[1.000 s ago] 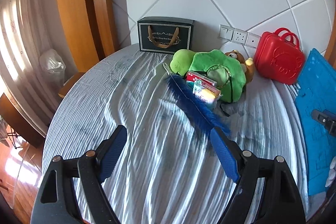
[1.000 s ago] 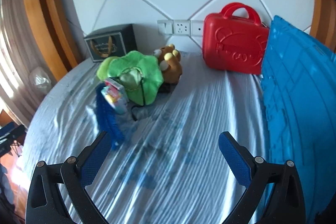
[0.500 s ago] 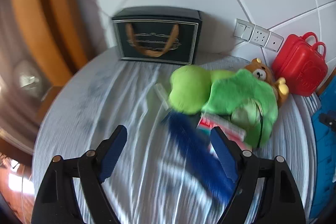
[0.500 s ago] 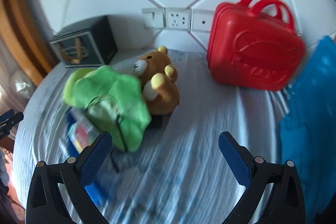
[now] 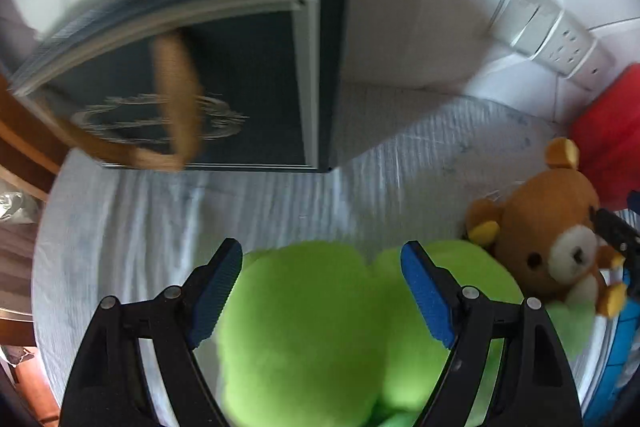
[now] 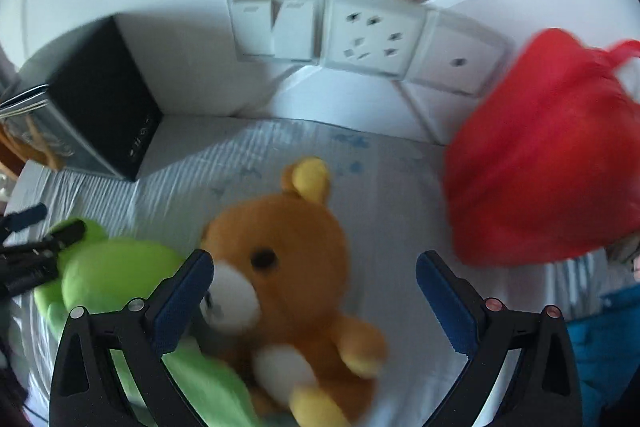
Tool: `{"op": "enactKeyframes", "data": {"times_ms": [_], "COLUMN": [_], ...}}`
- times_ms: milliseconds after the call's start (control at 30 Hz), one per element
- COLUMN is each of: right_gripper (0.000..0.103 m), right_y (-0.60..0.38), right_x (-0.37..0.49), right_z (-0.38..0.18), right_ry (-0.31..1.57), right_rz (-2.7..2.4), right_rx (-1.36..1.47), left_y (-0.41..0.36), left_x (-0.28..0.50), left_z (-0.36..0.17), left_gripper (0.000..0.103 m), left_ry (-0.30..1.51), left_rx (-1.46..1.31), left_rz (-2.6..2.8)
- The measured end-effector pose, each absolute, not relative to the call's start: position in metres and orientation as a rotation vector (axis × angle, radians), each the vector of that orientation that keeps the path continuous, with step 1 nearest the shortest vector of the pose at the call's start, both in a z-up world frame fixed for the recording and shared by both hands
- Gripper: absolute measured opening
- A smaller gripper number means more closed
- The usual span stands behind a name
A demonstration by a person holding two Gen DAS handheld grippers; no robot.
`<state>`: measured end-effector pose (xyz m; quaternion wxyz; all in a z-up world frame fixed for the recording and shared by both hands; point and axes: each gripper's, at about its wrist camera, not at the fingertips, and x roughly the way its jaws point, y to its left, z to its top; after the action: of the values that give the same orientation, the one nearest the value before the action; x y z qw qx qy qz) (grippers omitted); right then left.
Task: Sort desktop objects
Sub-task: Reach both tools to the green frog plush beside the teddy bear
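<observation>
A bright green plush toy (image 5: 320, 327) lies on the striped cloth, and my left gripper (image 5: 320, 249) hangs open over it, one blue pad to each side of its rounded top. Beside it to the right sits a brown plush bear (image 5: 552, 227). In the right wrist view the bear (image 6: 288, 267) fills the space between the wide-apart fingers of my right gripper (image 6: 315, 259), whose left pad is close to the bear's muzzle. The green plush (image 6: 112, 275) shows there at the left, with the left gripper's black tips (image 6: 32, 255) over it.
A black gift box (image 5: 192, 87) with a tan ribbon handle stands against the white wall at the back left. A red plastic case (image 6: 552, 167) stands at the back right. Wall switches and sockets (image 6: 360, 31) are just behind. A blue mat (image 6: 608, 327) lies at the right edge.
Both grippers have swept forward and down across the cloth toward the wall. The toys have gone from far off to lying between the fingers. The blue feather and small boxes have dropped out of view.
</observation>
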<state>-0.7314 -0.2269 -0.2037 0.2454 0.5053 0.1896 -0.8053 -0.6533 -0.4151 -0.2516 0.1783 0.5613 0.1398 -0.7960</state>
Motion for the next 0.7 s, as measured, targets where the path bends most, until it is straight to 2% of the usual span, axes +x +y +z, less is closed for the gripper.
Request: {"op": "enactKeyframes", "data": {"times_ms": [100,167,333,400,433,533,700], "right_gripper": [0.102,0.102,0.102,0.102,0.098,0.094,0.089], "right_y": [-0.246,-0.244,-0.230,-0.221,-0.213,-0.186,-0.121], "right_x": [-0.738,-0.735,-0.695,-0.667,-0.652,-0.609,-0.585], "right_z": [-0.234,-0.249,-0.279,-0.284,-0.283,-0.286,-0.278], "right_ry": [0.595,0.557,0.647,0.755,0.810,0.960,0.782], "right_rz": [-2.176,-2.112,-1.942,-1.953,-1.972,-2.045,-2.058], "right_rx": [1.439,1.486,1.587,1.517,1.473,1.409,1.500], "left_y": [-0.402,-0.396,-0.374,-0.364,-0.358,-0.343,-0.312], "left_x": [-0.661,-0.649,-0.601,-0.578,-0.565,-0.529,-0.478], "left_z": [-0.274,-0.270,-0.260,-0.256,-0.252,-0.243,-0.220], "left_gripper": [0.082,0.082,0.082,0.082,0.082,0.082,0.082], "left_ry": [0.295,0.297,0.282,0.263,0.233,0.244,0.170], "left_rx": [1.682,1.687,1.672,1.650,1.631,1.581,1.494], "left_rz": [-2.184,-2.204,-2.269,-2.287,-2.297,-2.338,-2.410]}}
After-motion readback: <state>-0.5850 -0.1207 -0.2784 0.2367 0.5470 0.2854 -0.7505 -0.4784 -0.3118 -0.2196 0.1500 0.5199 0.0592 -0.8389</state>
